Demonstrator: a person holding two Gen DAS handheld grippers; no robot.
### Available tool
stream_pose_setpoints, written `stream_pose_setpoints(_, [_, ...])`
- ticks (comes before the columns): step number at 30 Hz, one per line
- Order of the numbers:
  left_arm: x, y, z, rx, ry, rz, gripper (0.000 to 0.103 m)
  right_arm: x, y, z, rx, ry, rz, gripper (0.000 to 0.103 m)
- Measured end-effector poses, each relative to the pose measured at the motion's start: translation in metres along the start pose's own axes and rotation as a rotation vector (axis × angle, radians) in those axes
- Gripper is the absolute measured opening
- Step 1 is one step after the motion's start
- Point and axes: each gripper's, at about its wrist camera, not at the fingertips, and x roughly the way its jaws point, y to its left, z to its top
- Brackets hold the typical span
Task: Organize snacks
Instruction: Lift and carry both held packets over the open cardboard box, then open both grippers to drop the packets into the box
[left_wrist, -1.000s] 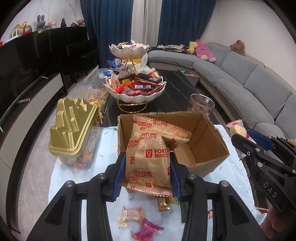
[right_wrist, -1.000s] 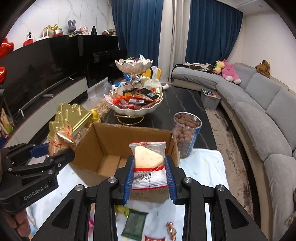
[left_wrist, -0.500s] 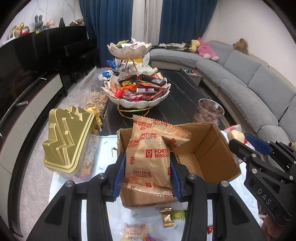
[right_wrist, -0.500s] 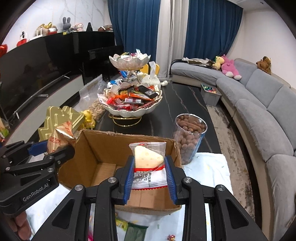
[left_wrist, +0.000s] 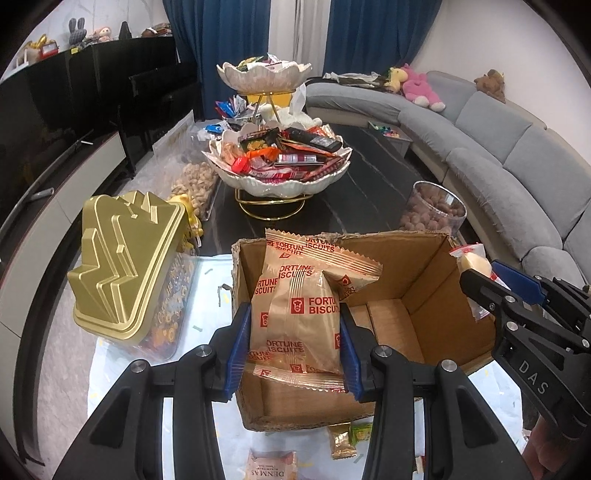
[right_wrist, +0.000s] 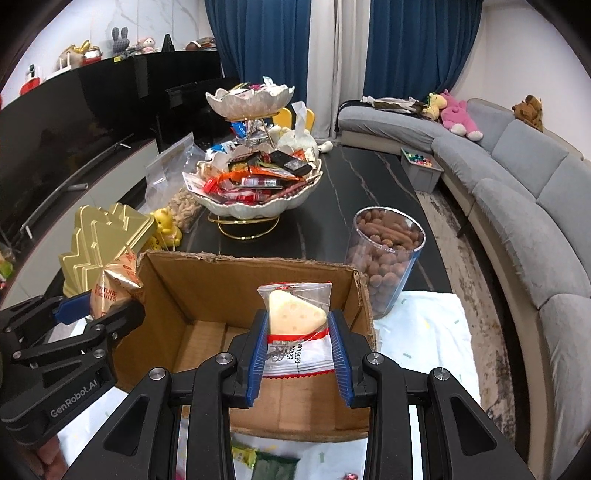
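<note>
**Two snacks held over the open box**

The left tool (left_wrist: 295, 343) is clamped on a tan pack of fortune biscuits (left_wrist: 299, 314), its blue pads pressing the pack's two sides. The pack stands upright between them, over the near-left part of the open cardboard box (left_wrist: 436, 295). The right tool (right_wrist: 299, 350) grips a clear packet with a pale wedge-shaped snack (right_wrist: 295, 321) — red-and-white print on its lower half — and holds it above the box's near edge, towards the right wall.

The box sits on a white cloth (right_wrist: 424, 332) spread over the dark table (right_wrist: 351, 192); its inside looks bare apart from the bottom flaps. A gold-lidded container (left_wrist: 122, 269) stands just left of the box, and a clear tub of brown nuts (right_wrist: 386, 254) stands just behind its right corner. Farther back a two-tier white bowl stand (left_wrist: 277, 162) is heaped with wrapped sweets. A few loose small packets (left_wrist: 273, 465) lie on the cloth in front of the box — near the tools' arms.
</note>
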Motion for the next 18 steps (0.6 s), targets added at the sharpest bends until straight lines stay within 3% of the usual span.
stream_pose_setpoints(12, [0.005,-0.001,0.001,-0.011,0.016,-0.016,0.047,0.003,0.003,0.004,-0.004,0.007,-0.016,0.037])
stream_pose_setpoints(13, [0.004,-0.001,0.001,-0.013,0.012,-0.016,0.05,0.002,0.003,0.005,-0.007,0.007,-0.015,0.041])
stream_pose_setpoints(15, [0.001,0.0,0.001,-0.015,0.005,-0.012,0.059,-0.001,0.004,0.006,-0.011,-0.003,-0.025,0.06])
stream_pose_setpoints(18, [-0.003,0.002,0.001,-0.02,-0.005,-0.006,0.066,-0.008,0.004,0.007,-0.01,-0.03,-0.045,0.075])
